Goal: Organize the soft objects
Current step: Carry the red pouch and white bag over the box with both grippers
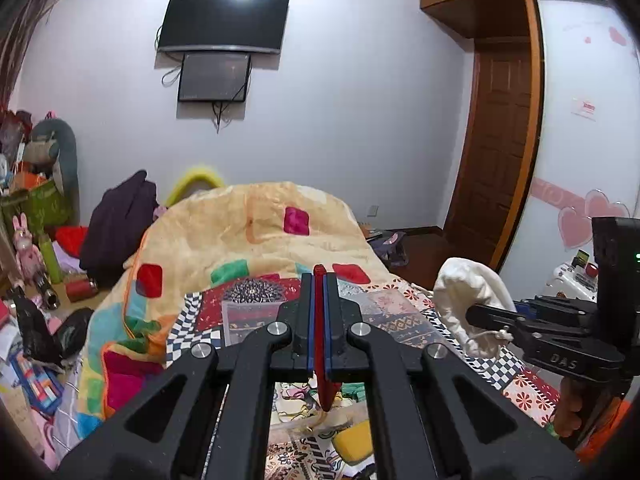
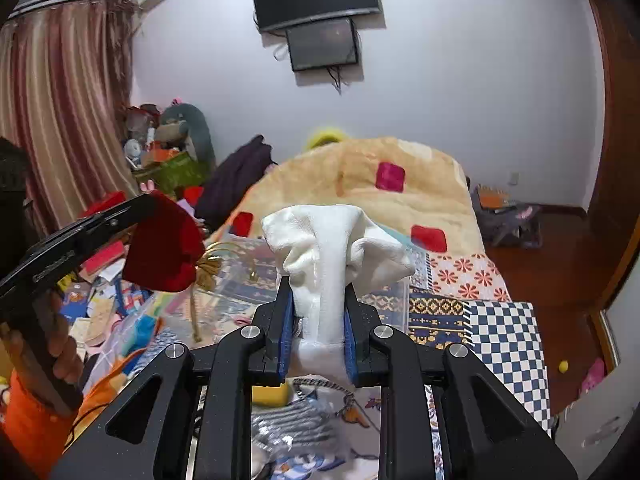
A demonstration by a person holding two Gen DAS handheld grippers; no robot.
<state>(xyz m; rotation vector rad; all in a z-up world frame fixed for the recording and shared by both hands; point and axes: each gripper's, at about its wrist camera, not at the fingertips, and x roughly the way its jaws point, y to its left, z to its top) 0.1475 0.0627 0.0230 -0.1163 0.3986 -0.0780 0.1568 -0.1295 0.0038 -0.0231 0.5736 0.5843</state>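
My left gripper is shut on a flat red velvet pouch, seen edge-on between the blue pads; in the right wrist view the pouch hangs from the left gripper with a gold tasselled cord below it. My right gripper is shut on a white drawstring cloth bag, whose top bunches above the fingers. In the left wrist view the white bag is at the right, held by the right gripper. Both are held above the bed.
A patchwork bedspread covers the bed, with a heaped yellow fleece blanket at the far end. A clear plastic box lies on the bed. Cluttered toys and bags line the left side. A wooden door stands at right.
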